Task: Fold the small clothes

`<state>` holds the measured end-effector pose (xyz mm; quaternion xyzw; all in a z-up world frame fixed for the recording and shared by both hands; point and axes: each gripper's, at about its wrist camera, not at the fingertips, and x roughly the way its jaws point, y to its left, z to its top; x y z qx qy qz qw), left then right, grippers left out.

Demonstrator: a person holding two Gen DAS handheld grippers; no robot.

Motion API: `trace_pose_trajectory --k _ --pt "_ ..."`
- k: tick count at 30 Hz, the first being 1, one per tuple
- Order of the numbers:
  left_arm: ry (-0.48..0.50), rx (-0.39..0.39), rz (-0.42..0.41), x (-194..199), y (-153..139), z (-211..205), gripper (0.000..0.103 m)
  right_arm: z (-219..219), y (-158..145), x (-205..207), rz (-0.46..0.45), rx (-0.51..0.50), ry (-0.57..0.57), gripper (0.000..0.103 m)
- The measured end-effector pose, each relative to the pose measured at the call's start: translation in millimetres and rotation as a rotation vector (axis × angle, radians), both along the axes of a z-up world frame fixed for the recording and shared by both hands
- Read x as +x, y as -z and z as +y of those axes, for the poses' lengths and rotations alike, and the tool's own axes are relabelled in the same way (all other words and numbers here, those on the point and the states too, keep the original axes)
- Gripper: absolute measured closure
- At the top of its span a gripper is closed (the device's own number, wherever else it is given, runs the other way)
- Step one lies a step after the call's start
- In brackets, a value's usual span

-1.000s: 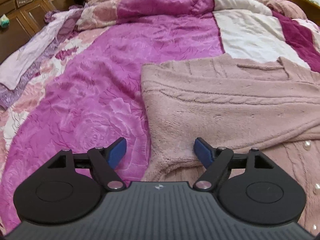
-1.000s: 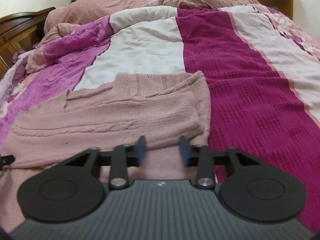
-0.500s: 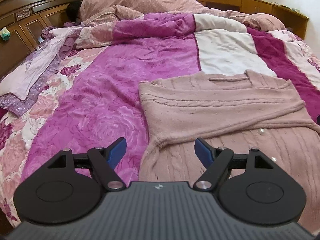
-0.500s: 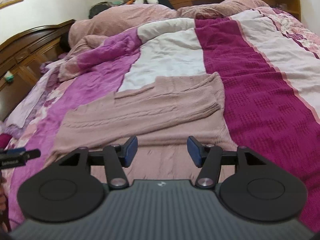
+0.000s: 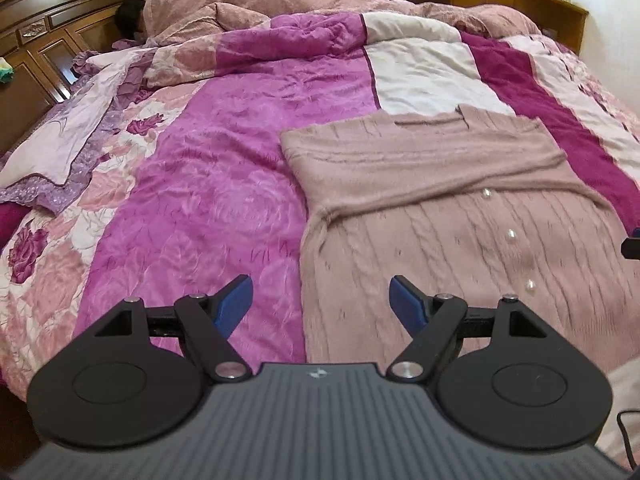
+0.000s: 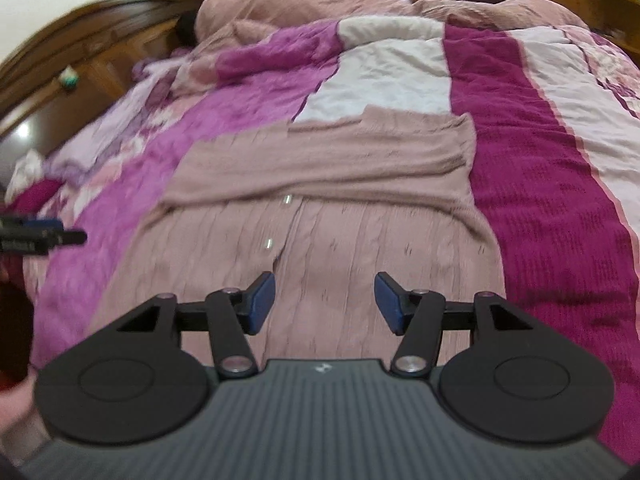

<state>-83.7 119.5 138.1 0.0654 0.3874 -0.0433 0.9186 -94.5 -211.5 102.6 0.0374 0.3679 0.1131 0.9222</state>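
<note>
Cardigan: dusty-pink cable knit, pearl buttons, sleeves folded across, flat on bedspread.

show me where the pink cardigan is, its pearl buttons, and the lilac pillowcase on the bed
pink cardigan (image 5: pixel 460 248): left wrist view, on the cable-knit front panel.
pearl buttons (image 5: pixel 511 235): left wrist view, on the middle button of the row.
lilac pillowcase (image 5: pixel 68 140): left wrist view, on its smooth pale centre.

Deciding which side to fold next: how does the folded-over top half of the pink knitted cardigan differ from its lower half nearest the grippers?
The top half of the pink knitted cardigan is covered by sleeves folded across it in a horizontal band; the lower half lies as one flat, open panel. The top half hides the button line; the lower half shows pearl buttons and vertical cable ribs. Both rest flat on the quilted bedspread, untouched by either gripper.
</note>
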Motion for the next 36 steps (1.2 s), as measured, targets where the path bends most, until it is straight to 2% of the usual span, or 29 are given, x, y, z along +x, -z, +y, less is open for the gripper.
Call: trace_pose_trajectory --k 4,13,20,25,29,32,33,36 --pt "0.053 0.018 0.029 -17.0 8.2 -9.0 0.022 13.4 9.9 -18.2 0.017 -0.108 -0.071 0.046" --pt "0.182 0.076 0.055 -42.2 26.6 -48.4 0.022 30.2 23.4 -36.0 0.109 -0.235 -0.218 0.045" --pt "0.267 0.097 0.123 -43.1 48.1 -65.3 0.022 42.3 52.1 -37.7 0.238 -0.351 -0.329 0.045" --pt "0.278 0.087 0.153 -40.1 58.9 -69.4 0.022 65.4 76.2 -40.3 0.236 -0.533 -0.438 0.042" --pt "0.266 0.087 0.168 -35.6 65.5 -71.3 0.022 87.8 92.9 -47.1 0.169 -0.675 -0.522 0.037" --pt "0.279 0.075 0.175 -33.9 66.7 -72.3 0.022 96.2 99.7 -45.7 0.115 -0.721 -0.531 0.037" --pt "0.287 0.073 0.175 -33.8 66.8 -72.7 0.022 97.7 101.0 -44.9 0.1 -0.728 -0.526 0.038" --pt "0.336 0.081 0.167 -36.4 67.6 -77.3 0.022 100.7 98.8 -44.8 0.058 -0.725 -0.516 0.063"
